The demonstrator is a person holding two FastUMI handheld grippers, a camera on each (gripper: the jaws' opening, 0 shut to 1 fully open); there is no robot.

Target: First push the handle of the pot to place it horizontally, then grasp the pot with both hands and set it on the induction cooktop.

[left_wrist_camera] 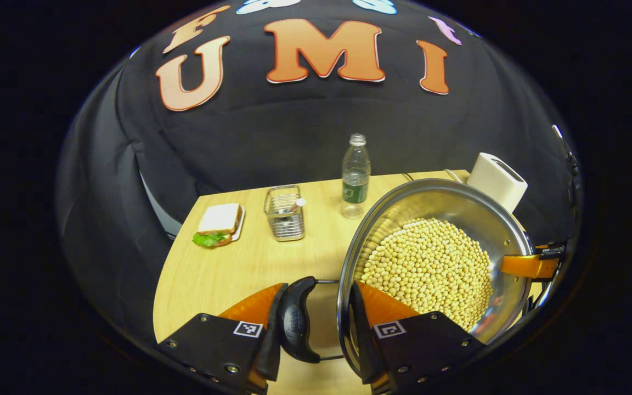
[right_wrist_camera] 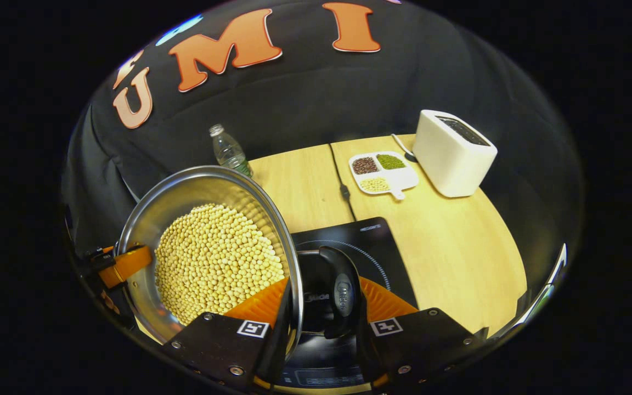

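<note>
A steel pot (left_wrist_camera: 458, 208) full of pale soybeans (left_wrist_camera: 431, 269) is gripped from both sides. My left gripper (left_wrist_camera: 319, 299) is shut across the pot's rim and its black side handle (left_wrist_camera: 297, 323), one finger outside the handle, the other inside the wall. My right gripper (right_wrist_camera: 324, 296) is shut the same way on the opposite black handle (right_wrist_camera: 340, 293) and the pot (right_wrist_camera: 184, 192). Beneath that handle lies the black induction cooktop (right_wrist_camera: 373, 241). Whether the pot's base touches it is hidden. Each view shows the other gripper at the far rim.
On the wooden table (left_wrist_camera: 228, 274) sit a sandwich on a plate (left_wrist_camera: 220, 222), a wire basket (left_wrist_camera: 285, 213), a water bottle (left_wrist_camera: 355, 175) and a white toaster (right_wrist_camera: 453, 159). A divided dish of beans (right_wrist_camera: 383, 171) and a black cable (right_wrist_camera: 343, 189) lie behind the cooktop.
</note>
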